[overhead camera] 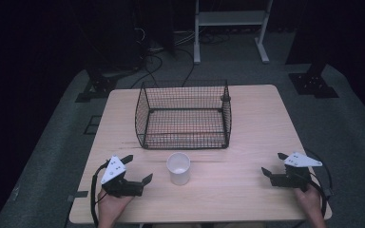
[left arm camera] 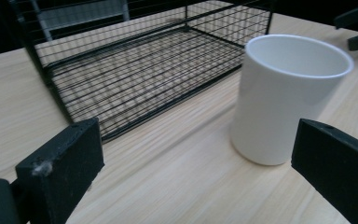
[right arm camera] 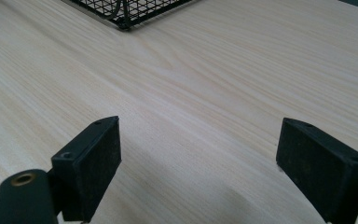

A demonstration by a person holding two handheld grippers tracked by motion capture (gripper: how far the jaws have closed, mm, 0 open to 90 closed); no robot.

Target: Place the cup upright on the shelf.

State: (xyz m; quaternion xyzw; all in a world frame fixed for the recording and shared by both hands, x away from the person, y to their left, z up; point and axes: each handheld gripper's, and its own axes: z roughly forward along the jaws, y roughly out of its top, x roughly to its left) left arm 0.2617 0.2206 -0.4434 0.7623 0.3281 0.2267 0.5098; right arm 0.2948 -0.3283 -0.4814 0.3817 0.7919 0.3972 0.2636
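Observation:
A white cup (overhead camera: 178, 167) stands upright on the wooden table (overhead camera: 256, 123), just in front of a black wire basket (overhead camera: 184, 114). My left gripper (overhead camera: 137, 169) rests at the front left, open, with the cup a short way to its right. In the left gripper view the cup (left arm camera: 284, 95) stands ahead and to the right, beyond the jaws, and the basket (left arm camera: 140, 65) lies behind it. My right gripper (overhead camera: 275, 165) sits at the front right, open, nothing between its jaws. In the right gripper view a corner of the basket (right arm camera: 126, 11) shows at the top.
The basket holds nothing and sits mid-table toward the far edge. Bare tabletop (right arm camera: 223, 79) stretches ahead of the right gripper. Beyond the table, a white metal stand (overhead camera: 230, 28) and cables lie on the grey floor.

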